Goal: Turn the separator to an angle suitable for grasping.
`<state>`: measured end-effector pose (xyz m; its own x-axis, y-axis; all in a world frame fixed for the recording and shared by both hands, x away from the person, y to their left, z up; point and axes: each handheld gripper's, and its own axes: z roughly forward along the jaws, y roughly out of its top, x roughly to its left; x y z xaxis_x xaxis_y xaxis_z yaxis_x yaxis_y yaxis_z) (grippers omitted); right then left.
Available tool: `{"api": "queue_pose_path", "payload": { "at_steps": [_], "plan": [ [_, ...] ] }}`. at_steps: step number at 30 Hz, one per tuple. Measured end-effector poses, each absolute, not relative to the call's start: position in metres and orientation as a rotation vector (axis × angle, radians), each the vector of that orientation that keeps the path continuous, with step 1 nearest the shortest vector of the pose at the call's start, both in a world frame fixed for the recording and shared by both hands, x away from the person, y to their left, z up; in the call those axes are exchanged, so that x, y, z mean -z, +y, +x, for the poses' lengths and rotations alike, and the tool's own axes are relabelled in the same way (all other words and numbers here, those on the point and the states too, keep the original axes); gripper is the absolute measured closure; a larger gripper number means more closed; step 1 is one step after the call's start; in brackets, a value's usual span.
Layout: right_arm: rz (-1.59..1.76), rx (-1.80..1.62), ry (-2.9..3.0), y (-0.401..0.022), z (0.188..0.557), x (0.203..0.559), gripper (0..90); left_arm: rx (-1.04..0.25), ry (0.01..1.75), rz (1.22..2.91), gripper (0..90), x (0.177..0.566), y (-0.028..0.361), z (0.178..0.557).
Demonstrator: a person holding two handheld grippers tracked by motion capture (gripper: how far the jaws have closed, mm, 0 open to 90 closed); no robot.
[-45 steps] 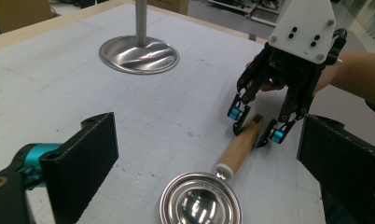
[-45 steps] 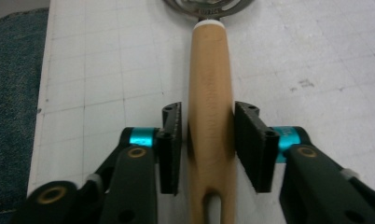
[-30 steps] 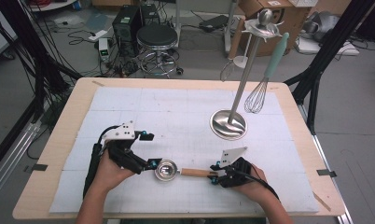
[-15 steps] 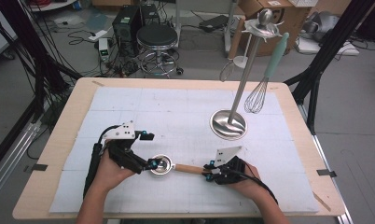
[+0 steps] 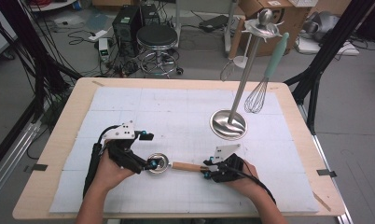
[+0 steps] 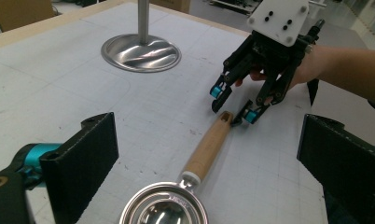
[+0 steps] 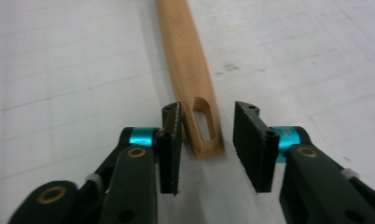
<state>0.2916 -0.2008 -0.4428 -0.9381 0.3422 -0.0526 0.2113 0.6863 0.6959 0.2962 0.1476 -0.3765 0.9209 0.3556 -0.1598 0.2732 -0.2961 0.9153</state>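
A small metal sieve with a round bowl (image 5: 158, 163) and a wooden handle (image 5: 188, 166) lies flat on the white mat near the front. My left gripper (image 5: 148, 150) stands open, its jaws wide on either side of the bowl (image 6: 164, 212) without touching it. My right gripper (image 5: 206, 169) is at the far end of the handle (image 7: 185, 51). Its jaws have just been opening, and the slotted handle tip lies between the pads with a gap on each side (image 7: 206, 126). The left gripper view shows the right gripper (image 6: 232, 105) beyond the handle (image 6: 209, 149).
A steel stand with a round base (image 5: 228, 124) rises at the back right of the mat (image 5: 129, 107). From its top hang a teal-handled whisk (image 5: 256, 98) and a smaller whisk (image 5: 227, 70). A stool and cables lie on the floor beyond the table.
The right gripper has moved a little left, and the sieve has slid slightly left with it toward the left gripper. The left hand has stayed still.
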Motion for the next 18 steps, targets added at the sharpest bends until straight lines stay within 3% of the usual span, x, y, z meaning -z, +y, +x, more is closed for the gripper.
{"api": "queue_pose_path", "payload": {
  "at_steps": [12, 18],
  "plan": [
    [0.632, -1.100, 2.625, -0.211, 0.309, 0.444, 58.7, -0.082, 0.462, 1.903, 5.9, 0.378, 0.145, 0.297],
    [0.638, -1.172, 2.607, -0.218, 0.302, 0.435, 51.5, -0.077, 0.462, 1.911, 5.9, 0.380, 0.144, 0.297]
  ]
}}
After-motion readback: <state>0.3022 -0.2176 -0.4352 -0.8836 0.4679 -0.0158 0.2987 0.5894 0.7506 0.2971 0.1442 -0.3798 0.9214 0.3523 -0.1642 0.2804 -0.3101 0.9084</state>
